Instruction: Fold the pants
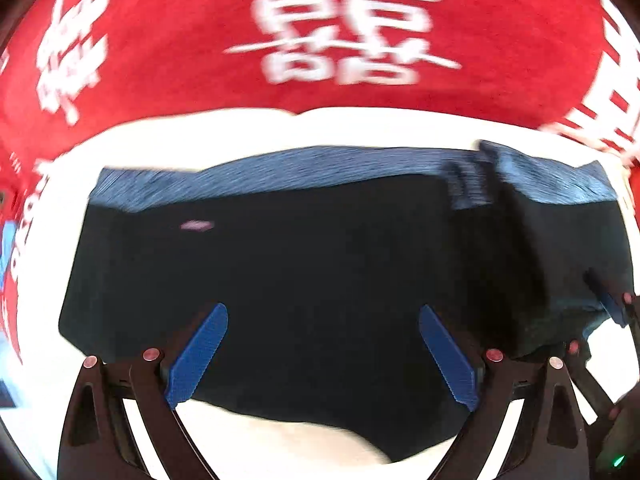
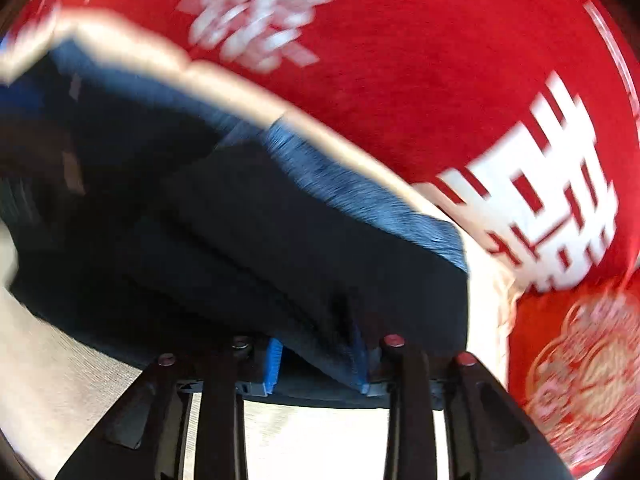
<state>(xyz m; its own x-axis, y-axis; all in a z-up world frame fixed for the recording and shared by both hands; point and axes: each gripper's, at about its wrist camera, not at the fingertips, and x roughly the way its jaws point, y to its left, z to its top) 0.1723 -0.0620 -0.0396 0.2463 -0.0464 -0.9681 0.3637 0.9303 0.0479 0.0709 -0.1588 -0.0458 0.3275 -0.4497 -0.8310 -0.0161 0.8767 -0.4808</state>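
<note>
The pants (image 1: 304, 272) are dark navy with a lighter blue ribbed waistband (image 1: 280, 172) along the far edge. They lie folded on a white table (image 1: 280, 128). My left gripper (image 1: 323, 320) is open, its blue fingers (image 1: 200, 354) spread over the near part of the pants, holding nothing. My right gripper (image 2: 316, 344) is shut on the near edge of the pants (image 2: 240, 220), with cloth pinched between its blue fingers (image 2: 273, 368). The right gripper also shows in the left wrist view (image 1: 612, 304), at the right edge of the pants. Both views are motion-blurred.
A red carpet (image 1: 160, 40) with white characters lies beyond the table's far edge and also shows in the right wrist view (image 2: 400, 80). Bare white tabletop (image 2: 320, 440) shows under the right gripper.
</note>
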